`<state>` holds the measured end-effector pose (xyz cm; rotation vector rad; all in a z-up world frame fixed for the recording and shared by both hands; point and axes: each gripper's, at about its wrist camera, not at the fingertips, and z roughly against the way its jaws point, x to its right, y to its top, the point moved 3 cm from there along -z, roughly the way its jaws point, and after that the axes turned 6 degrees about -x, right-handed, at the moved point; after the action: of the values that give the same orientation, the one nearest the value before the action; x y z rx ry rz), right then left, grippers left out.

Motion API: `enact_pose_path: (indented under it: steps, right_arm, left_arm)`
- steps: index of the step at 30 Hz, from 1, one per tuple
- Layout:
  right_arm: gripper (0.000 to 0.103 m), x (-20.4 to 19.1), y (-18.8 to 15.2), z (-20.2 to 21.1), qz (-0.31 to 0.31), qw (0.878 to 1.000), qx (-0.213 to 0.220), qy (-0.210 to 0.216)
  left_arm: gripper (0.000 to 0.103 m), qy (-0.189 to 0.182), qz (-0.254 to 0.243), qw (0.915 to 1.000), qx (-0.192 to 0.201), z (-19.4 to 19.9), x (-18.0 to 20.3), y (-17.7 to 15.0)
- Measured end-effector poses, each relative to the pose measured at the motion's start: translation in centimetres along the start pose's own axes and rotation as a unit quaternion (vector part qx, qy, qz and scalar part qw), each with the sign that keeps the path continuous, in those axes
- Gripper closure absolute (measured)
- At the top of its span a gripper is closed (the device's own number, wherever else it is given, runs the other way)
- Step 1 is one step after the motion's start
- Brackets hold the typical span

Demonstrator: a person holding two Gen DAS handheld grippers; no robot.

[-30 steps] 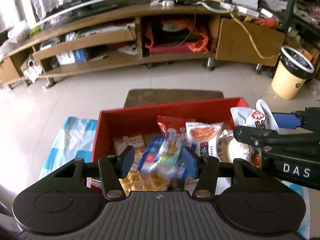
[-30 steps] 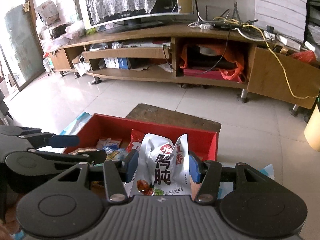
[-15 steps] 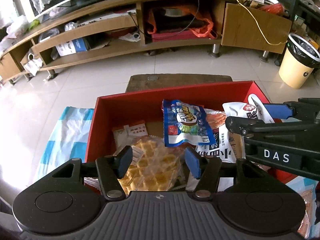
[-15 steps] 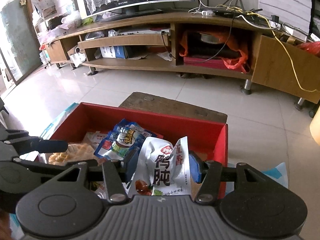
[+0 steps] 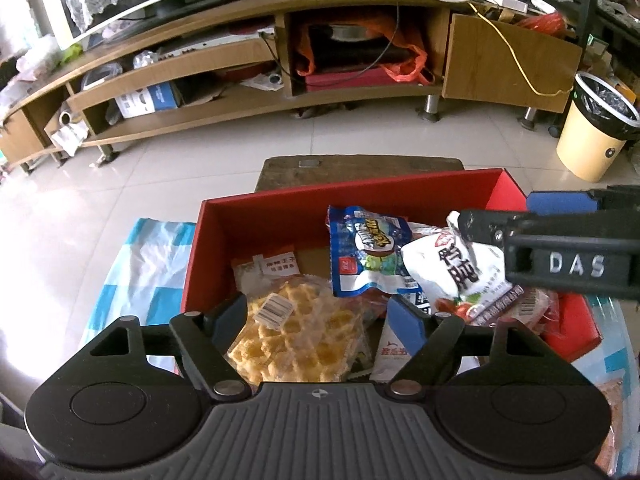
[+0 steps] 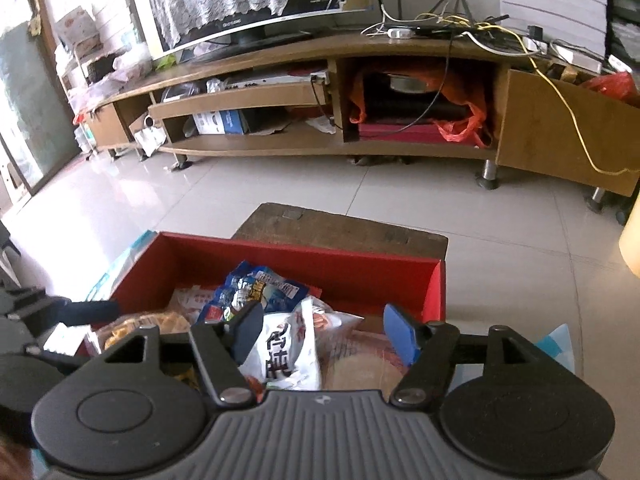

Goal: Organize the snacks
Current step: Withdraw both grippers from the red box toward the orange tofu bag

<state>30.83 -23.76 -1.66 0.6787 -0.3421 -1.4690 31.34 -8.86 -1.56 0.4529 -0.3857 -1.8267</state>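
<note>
A red box point(image 5: 320, 196) point(image 6: 304, 248) holds several snack packets. My left gripper point(image 5: 316, 314) hovers over a clear waffle pack point(image 5: 296, 332) lying in the box. Its jaws are opening and nothing is pressed between them. A blue packet point(image 5: 364, 252) point(image 6: 260, 292) lies flat in the middle of the box. My right gripper point(image 6: 324, 330) point(image 5: 520, 212) is over the box's right side, jaws opening. A white packet with red print point(image 6: 284, 356) point(image 5: 452, 268) sags against the left finger, and the blue right pad stands apart from it.
A dark wooden stool point(image 5: 360, 168) stands just beyond the box. A blue-and-white checked cloth point(image 5: 136, 264) lies under the box. Farther off are a long wooden TV stand point(image 5: 280, 60) across pale floor tiles and a cream bin point(image 5: 596, 136) at the right.
The blue packet left my left gripper and now lies in the box. Both pairs of jaws have widened. The white packet has slumped down out of the right gripper's grip.
</note>
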Motion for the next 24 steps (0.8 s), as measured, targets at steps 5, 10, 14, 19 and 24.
enact_pose_path:
  steps: [5, 10, 14, 19, 24]
  right_arm:
    - [0.039, 0.8, -0.3, 1.9, 0.000, 1.000, 0.006, -0.014]
    - [0.038, 2.5, -1.1, 3.8, -0.018, 0.999, -0.004, -0.028]
    - [0.038, 3.6, -2.7, 5.5, -0.013, 0.998, -0.032, -0.053]
    - [0.037, 6.9, -6.3, 8.0, -0.042, 0.993, -0.067, -0.088]
    - [0.037, 9.4, -10.1, 8.4, -0.089, 0.986, -0.113, -0.086]
  left_arm:
    - [0.018, -0.011, -0.014, 0.9998, 0.005, 0.9, 1.1, -0.6]
    - [0.018, -0.028, -0.033, 0.9990, 0.010, 2.3, 2.8, -1.7]
    - [0.017, -0.055, -0.050, 0.9972, 0.007, 3.6, 4.8, -3.1]
    - [0.017, -0.090, -0.099, 0.9910, -0.005, 4.5, 9.2, -6.0]
    - [0.016, -0.111, -0.139, 0.9835, -0.031, 4.5, 13.9, -9.8]
